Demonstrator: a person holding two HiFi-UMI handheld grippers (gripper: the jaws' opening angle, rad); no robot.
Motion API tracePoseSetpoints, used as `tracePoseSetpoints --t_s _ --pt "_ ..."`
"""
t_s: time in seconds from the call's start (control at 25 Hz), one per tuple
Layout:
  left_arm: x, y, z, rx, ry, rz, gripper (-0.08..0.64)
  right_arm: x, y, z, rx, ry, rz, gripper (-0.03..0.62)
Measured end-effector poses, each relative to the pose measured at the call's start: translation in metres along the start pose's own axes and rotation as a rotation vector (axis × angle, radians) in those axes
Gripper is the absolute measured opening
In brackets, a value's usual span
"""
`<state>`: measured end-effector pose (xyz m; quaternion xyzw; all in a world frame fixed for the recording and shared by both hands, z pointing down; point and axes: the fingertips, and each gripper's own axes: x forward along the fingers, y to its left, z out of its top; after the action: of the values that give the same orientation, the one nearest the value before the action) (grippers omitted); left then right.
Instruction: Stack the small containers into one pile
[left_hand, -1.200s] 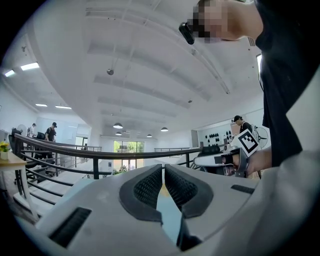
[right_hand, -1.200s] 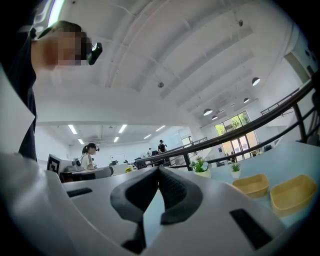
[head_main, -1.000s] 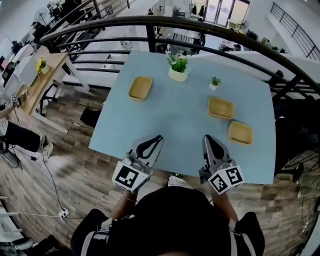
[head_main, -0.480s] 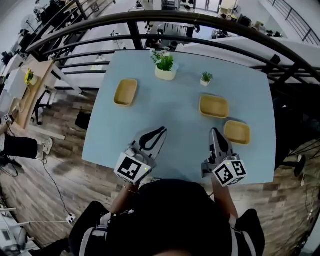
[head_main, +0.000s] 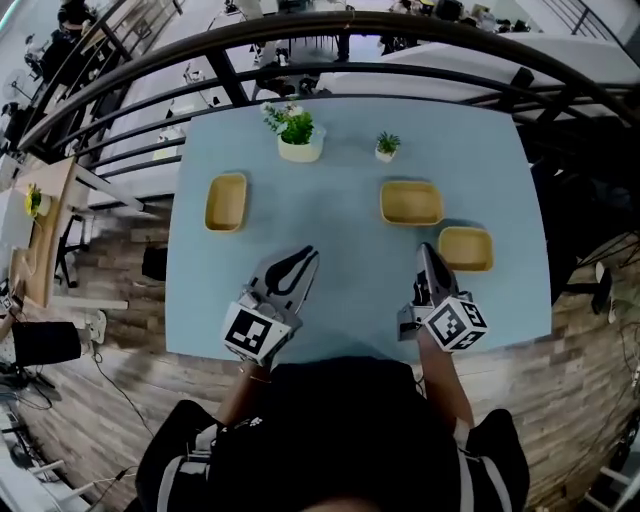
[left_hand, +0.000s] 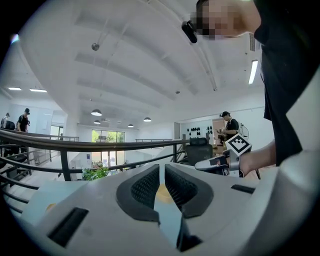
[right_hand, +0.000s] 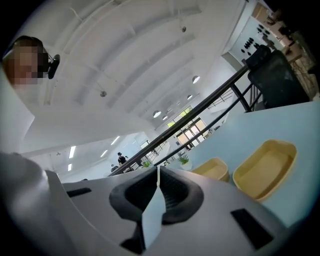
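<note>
Three shallow yellow containers lie apart on the light blue table (head_main: 340, 230): one at the left (head_main: 226, 201), one right of centre (head_main: 411, 203), one nearer at the right (head_main: 466, 249). My left gripper (head_main: 305, 258) is shut and empty over the table's near middle, its jaws (left_hand: 162, 167) pointing level across the table. My right gripper (head_main: 427, 250) is shut with nothing in it, just left of the nearest container (right_hand: 265, 170); the second container (right_hand: 212, 169) lies beyond.
A large potted plant (head_main: 297, 135) and a small one (head_main: 386, 147) stand at the table's far edge. A black railing (head_main: 330, 70) runs behind the table. Wooden floor surrounds it. Other people stand far off in the room.
Both grippers have moved forward from the near edge further over the table, the right one closing in on the nearest container. Both jaws stay shut.
</note>
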<state>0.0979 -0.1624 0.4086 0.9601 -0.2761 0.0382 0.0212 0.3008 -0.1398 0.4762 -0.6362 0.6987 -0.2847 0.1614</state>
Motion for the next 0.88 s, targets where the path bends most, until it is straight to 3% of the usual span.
tracePoseSetpoints --t_s 0.24,0.64,0.88 --pt "-0.006 0.022 0.004 0.028 0.019 -0.02 0.025 0.02 -0.037 -0.028 0.13 0.011 -0.16 0.034" --pt "-0.022 0.056 -0.012 -0.01 0.029 -0.007 0.025 0.057 -0.088 -0.062 0.442 -0.027 -0.418 0.074" --pt "-0.031 0.072 -0.016 -0.023 0.037 0.013 0.025 0.07 -0.115 -0.07 0.498 -0.046 -0.531 0.094"
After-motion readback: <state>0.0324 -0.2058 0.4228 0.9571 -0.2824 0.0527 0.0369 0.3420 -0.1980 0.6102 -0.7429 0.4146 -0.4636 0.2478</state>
